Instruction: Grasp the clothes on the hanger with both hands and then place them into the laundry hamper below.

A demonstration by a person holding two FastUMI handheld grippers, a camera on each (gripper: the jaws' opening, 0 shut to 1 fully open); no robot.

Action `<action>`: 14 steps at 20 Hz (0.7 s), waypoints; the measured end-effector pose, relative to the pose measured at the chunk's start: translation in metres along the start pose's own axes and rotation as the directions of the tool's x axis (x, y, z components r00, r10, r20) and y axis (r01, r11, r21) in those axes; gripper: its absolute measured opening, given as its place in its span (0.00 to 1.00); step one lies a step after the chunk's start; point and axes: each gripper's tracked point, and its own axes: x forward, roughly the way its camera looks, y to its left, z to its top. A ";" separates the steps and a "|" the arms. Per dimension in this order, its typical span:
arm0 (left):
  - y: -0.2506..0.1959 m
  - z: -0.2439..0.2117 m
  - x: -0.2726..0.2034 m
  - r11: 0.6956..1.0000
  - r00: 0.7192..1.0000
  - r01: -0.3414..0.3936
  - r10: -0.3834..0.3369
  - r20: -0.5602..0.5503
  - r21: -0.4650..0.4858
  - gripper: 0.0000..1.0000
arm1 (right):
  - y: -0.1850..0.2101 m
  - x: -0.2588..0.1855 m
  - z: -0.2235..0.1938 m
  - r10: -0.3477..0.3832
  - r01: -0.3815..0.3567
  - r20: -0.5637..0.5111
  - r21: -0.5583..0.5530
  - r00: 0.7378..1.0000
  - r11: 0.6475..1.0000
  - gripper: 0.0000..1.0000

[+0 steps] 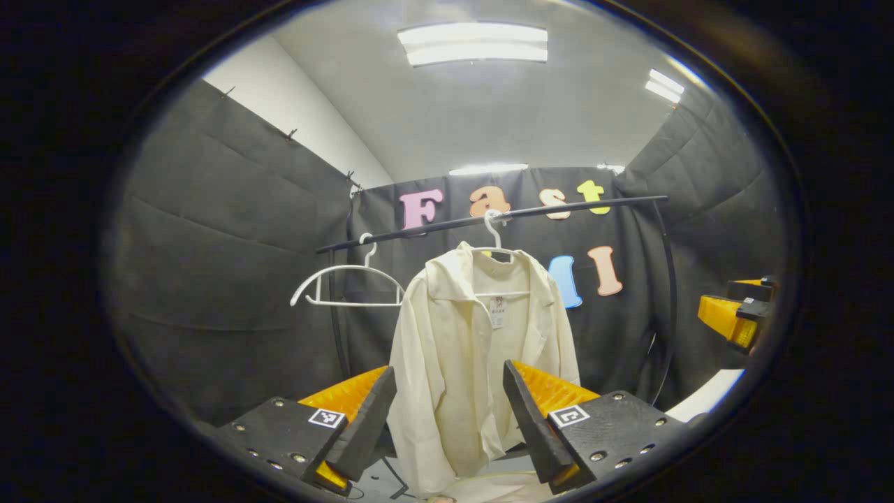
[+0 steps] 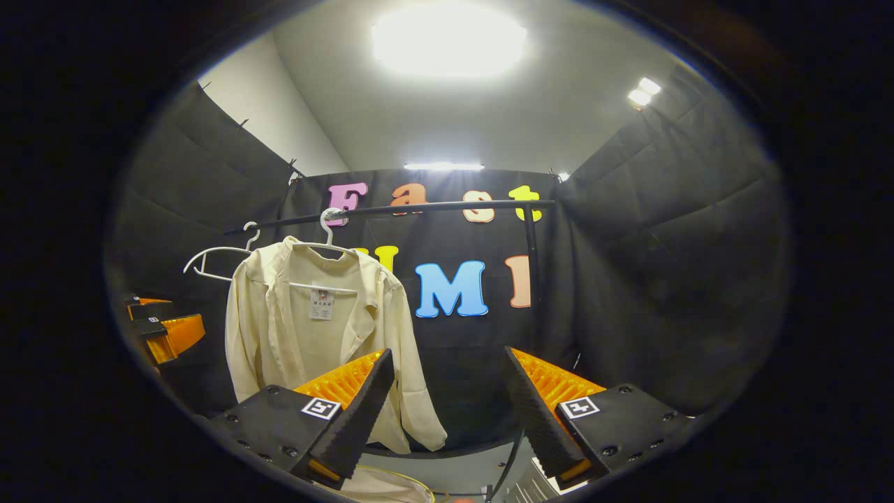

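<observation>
Both claws released, nothing held. Left gripper [image 1: 450, 419] has its jaws spread wide w/ the cream shirt [image 1: 461, 363] framed in the gap but farther off, not touching. Right gripper [image 2: 447, 419] also spread wide; the shirt sits ahead and to its left, partly behind its left finger in the right gripper view, and dead ahead is just booth wall. Shirt hangs on a white hanger [image 1: 497, 241] hooked on the black rail [image 1: 489, 220], above and beyond both claws. A 2nd, bare hanger [image 1: 349, 283] hangs just left of it on the same rail.

Task barely begun imo: the grasp is not yet made. The hamper is not clearly seen; a pale rim [image 2: 391, 485] at the bottom edge, under the right claw, may be it, can't tell.

Risks from here:
- Right claw is off-line. If it goes straight fwd it closes on air or the wall cloth; it needs to swing left first.
- Thin, loose fabric: pinching only a front placket or 1 layer could let it slip out when pulled.
- Pulling down w/o clearing the shoulders off the hanger could drag the hanger along the rail or unhook it, so it drops w/ the shirt.
- Left claw drifting left could snag the bare hanger.
- Uneven grasp heights mean the shirt bunches and a sleeve hangs outside the hamper on release.
</observation>
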 end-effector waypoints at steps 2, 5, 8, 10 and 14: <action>0.000 0.001 0.005 1.000 1.000 0.028 -0.028 -0.003 -0.014 0.90 | 0.007 0.009 0.006 0.004 -0.004 0.012 0.001 1.000 1.000 0.98; 0.004 0.009 0.012 0.999 0.999 0.037 -0.037 0.003 -0.005 0.90 | 0.020 0.023 0.008 0.032 -0.032 0.003 0.019 0.999 0.999 0.98; 0.001 0.018 0.027 0.999 0.999 0.032 -0.032 0.019 -0.011 0.90 | 0.031 0.041 0.011 0.052 -0.052 0.006 0.035 0.999 0.998 0.98; -0.002 0.020 0.041 1.000 0.999 0.023 -0.023 0.024 -0.007 0.90 | 0.040 0.054 0.013 0.077 -0.077 0.014 0.043 0.997 0.996 0.98; -0.014 0.023 0.067 1.000 0.999 -0.008 0.008 0.031 0.005 0.90 | 0.056 0.087 0.012 0.151 -0.152 0.018 0.073 0.988 0.986 0.98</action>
